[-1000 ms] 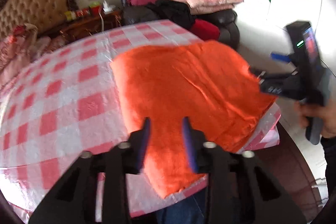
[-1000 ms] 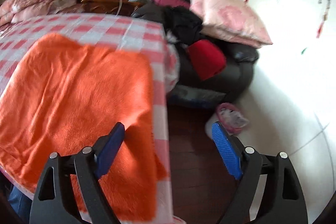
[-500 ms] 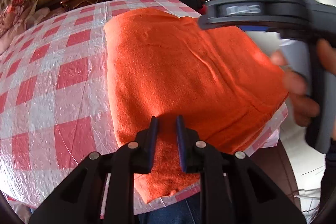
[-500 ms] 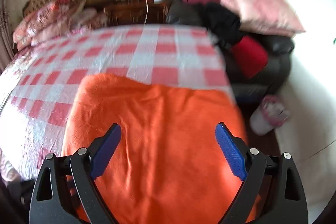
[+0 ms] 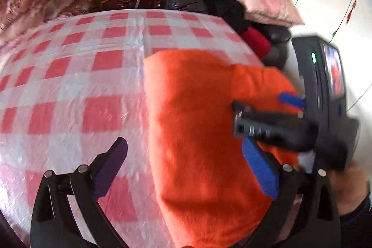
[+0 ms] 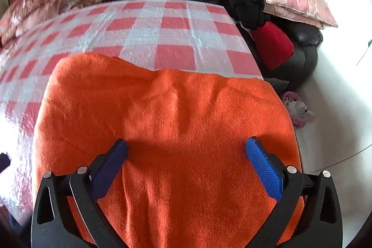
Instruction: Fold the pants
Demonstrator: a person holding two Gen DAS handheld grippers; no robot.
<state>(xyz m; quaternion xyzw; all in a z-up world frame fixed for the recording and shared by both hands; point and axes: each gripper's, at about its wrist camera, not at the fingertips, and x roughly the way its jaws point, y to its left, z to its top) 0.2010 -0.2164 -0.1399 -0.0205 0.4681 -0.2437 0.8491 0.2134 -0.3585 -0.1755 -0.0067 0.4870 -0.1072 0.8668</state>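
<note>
A: Orange pants (image 6: 167, 131) lying flat on the checked tablecloth (image 5: 69, 85), folded into a broad slab at the cloth's near right corner.

B: Left gripper (image 5: 183, 169) just sprung wide, straddling the pants' left edge, nothing pinched. Right gripper (image 6: 186, 166) likewise just widened, above the pants' middle, empty.

A: Probably time to take a fresh hold. Best to catch every layer at the near hem and carry it straight over.

B: Careful right of the pants: table edge close, sofa (image 6: 302, 48) beyond. Plenty of bare cloth left of the pants.
</note>
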